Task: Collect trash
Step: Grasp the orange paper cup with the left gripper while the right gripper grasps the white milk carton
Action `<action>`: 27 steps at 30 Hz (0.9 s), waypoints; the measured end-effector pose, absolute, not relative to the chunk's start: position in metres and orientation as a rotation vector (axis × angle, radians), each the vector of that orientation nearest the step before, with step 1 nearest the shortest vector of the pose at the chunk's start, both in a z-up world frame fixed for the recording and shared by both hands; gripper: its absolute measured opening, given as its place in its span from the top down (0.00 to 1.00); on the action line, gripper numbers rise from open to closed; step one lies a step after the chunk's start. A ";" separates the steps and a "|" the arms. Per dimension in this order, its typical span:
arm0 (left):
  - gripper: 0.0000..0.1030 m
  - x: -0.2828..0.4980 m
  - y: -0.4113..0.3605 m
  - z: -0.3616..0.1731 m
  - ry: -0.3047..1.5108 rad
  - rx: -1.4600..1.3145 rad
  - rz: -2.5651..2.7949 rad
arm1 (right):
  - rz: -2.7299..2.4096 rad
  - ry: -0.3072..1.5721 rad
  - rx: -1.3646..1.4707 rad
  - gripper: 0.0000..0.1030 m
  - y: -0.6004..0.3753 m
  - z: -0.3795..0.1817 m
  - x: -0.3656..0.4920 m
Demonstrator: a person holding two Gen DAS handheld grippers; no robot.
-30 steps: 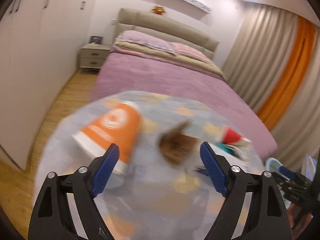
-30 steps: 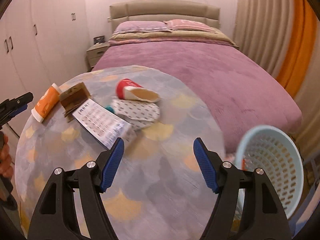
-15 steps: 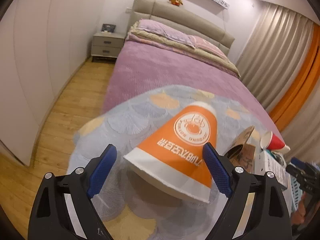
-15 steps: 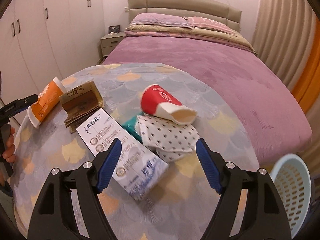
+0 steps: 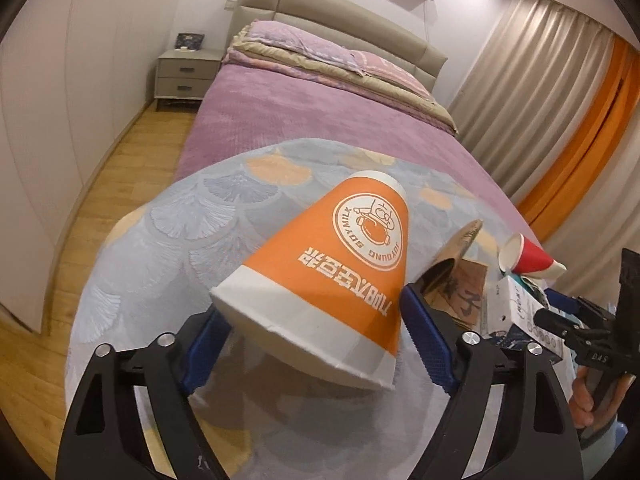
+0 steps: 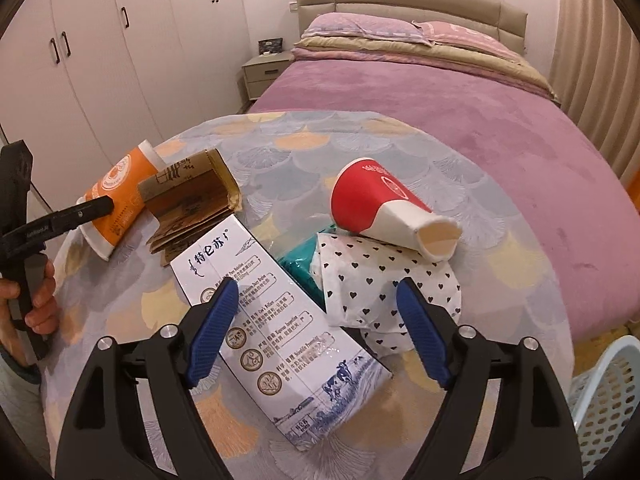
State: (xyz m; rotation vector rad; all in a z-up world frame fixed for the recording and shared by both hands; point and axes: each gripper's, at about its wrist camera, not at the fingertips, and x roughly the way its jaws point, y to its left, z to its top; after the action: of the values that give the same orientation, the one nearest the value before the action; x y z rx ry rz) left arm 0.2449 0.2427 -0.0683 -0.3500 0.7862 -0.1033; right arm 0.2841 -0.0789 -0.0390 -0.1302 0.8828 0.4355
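Note:
An orange paper cup [image 5: 332, 272] lies on its side on the round table [image 5: 192, 232]. My left gripper [image 5: 316, 352] is open, its blue pads at either side of the cup's wide rim. The cup [image 6: 116, 196] also shows in the right wrist view. My right gripper [image 6: 316, 332] is open and empty above a white milk carton [image 6: 276, 340], a heart-print paper wad [image 6: 380, 280] and teal plastic [image 6: 300, 264]. A crushed red cup [image 6: 380, 208] and a brown folded carton [image 6: 192, 200] lie beyond.
A pale blue perforated basket [image 6: 604, 400] stands off the table's right side. A purple bed [image 6: 440, 120] lies behind the table, a nightstand [image 5: 186, 74] and white wardrobes [image 6: 100, 60] to the left. Wood floor [image 5: 120, 168] runs along the bed.
My left gripper has closed in on the orange cup, whose rim now lies between the pads. My right gripper has moved forward over the carton and paper wad, away from the basket.

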 end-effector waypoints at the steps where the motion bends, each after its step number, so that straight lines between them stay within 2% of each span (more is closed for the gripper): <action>1: 0.25 0.243 0.241 -0.067 0.783 -0.353 -0.104 | 0.441 0.883 -0.128 0.23 -0.079 -0.040 0.284; 6: 0.39 0.233 0.233 -0.058 0.759 -0.360 -0.121 | 0.508 0.889 -0.140 0.23 -0.073 -0.040 0.275; 10: 0.56 0.223 0.227 -0.047 0.732 -0.359 -0.157 | 0.565 0.883 -0.170 0.23 -0.065 -0.038 0.263; 18: 0.57 0.219 0.203 -0.031 0.692 -0.319 -0.185 | 0.556 0.871 -0.231 0.23 -0.048 -0.046 0.255; 27: 0.57 0.229 0.174 -0.043 0.734 -0.254 -0.131 | 0.534 0.773 -0.220 0.23 -0.057 -0.026 0.244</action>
State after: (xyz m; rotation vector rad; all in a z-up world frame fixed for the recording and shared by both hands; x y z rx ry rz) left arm 0.2294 0.1740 -0.0433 -0.2543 0.7335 -0.1309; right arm 0.2440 -0.0574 -0.0258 -0.2196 0.7725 0.5342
